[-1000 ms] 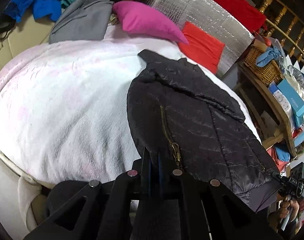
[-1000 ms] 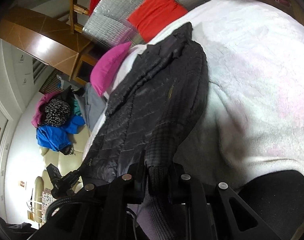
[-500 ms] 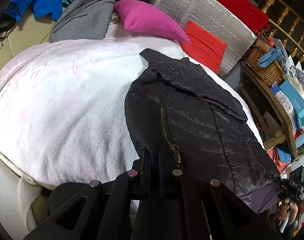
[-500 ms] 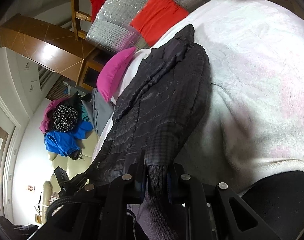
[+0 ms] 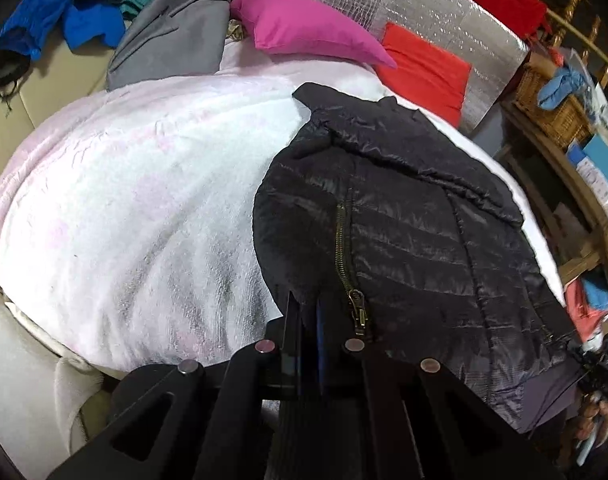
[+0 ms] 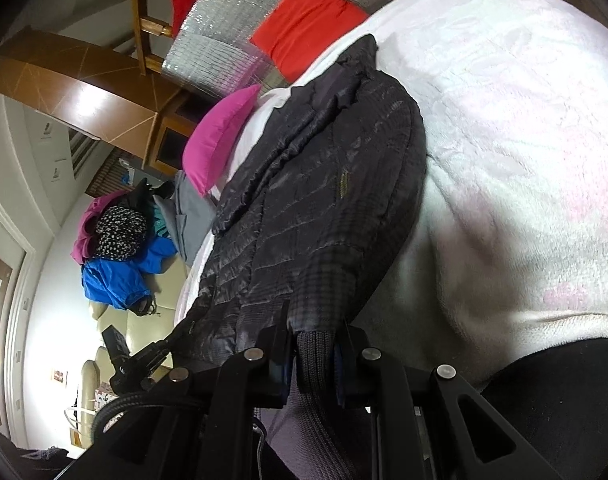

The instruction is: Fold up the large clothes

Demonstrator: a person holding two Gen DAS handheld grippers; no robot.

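A black quilted jacket [image 5: 404,232] with a brass zipper [image 5: 346,256] lies lengthwise on a white fleece blanket [image 5: 136,208], collar at the far end. My left gripper [image 5: 308,312] is shut on the jacket's near hem just left of the zipper pull. In the right wrist view the jacket [image 6: 304,200] stretches away over the blanket [image 6: 524,152], and my right gripper [image 6: 314,332] is shut on its ribbed knit hem at the other near corner. Both hold the hem at the bed's near edge.
A magenta pillow [image 5: 304,28], a red cushion [image 5: 424,72] and a silver foil panel [image 5: 424,4] stand at the bed's far end. A grey garment [image 5: 172,44] and blue clothes [image 5: 64,16] lie at the far left. Cluttered wooden shelves [image 5: 564,128] stand right of the bed.
Both grippers have drawn the jacket's hem slightly toward the near edge, and the jacket lies smoother and straighter. Both grips are unchanged.
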